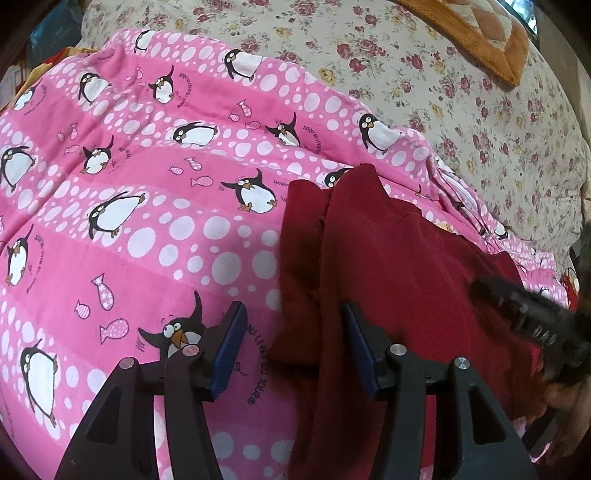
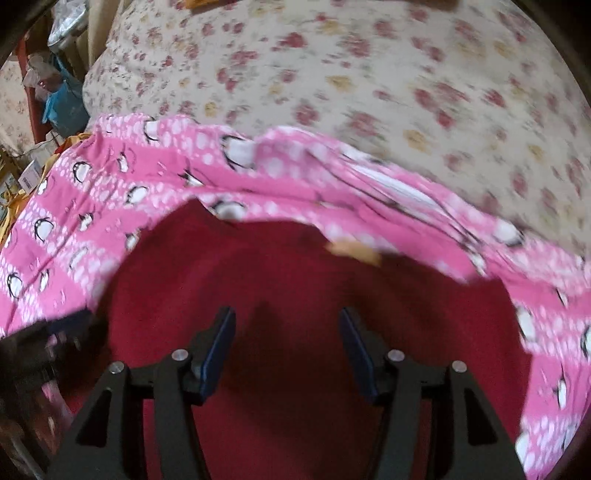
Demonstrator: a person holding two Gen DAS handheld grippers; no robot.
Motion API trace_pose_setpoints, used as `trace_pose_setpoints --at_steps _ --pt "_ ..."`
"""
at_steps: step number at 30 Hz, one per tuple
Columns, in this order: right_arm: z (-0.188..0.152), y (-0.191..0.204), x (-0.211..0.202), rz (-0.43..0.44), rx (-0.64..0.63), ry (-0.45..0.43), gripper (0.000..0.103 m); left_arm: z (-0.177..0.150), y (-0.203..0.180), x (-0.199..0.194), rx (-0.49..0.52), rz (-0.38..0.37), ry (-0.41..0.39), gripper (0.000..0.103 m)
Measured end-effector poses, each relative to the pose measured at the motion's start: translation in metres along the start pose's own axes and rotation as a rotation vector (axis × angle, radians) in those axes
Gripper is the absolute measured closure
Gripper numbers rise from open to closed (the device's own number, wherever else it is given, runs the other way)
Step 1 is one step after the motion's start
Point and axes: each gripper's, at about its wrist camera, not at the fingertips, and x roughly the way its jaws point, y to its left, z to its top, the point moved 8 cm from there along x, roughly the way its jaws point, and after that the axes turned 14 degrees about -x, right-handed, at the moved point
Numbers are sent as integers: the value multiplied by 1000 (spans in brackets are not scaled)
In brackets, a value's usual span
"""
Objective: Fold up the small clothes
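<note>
A dark red small garment point(image 1: 391, 266) lies on a pink penguin-print quilt point(image 1: 155, 229), partly folded with a seam running down its left side. My left gripper point(image 1: 293, 325) is open and empty, its jaws straddling the garment's left edge just above it. The right gripper shows blurred at the right edge of the left wrist view point(image 1: 532, 317), over the garment. In the right wrist view the red garment point(image 2: 303, 280) fills the lower middle. My right gripper point(image 2: 288, 332) is open and empty above the cloth. The left gripper appears blurred at the left point(image 2: 48, 343).
The pink quilt point(image 2: 110, 192) lies on a cream floral bedspread point(image 1: 461, 92) point(image 2: 351, 74). An orange-edged cushion point(image 1: 491, 33) sits at the far right. Clutter and a blue bag point(image 2: 62, 103) stand beyond the bed's left edge.
</note>
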Motion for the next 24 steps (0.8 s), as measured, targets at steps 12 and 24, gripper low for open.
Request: trace_pose_setpoints --at_steps 12,24 --pt "-43 -10 -32 80 97 -13 37 4 3 -1 -51 -40 14 66" --pt "-82 -14 -68 145 163 -91 35 5 3 -1 -44 -32 3 64"
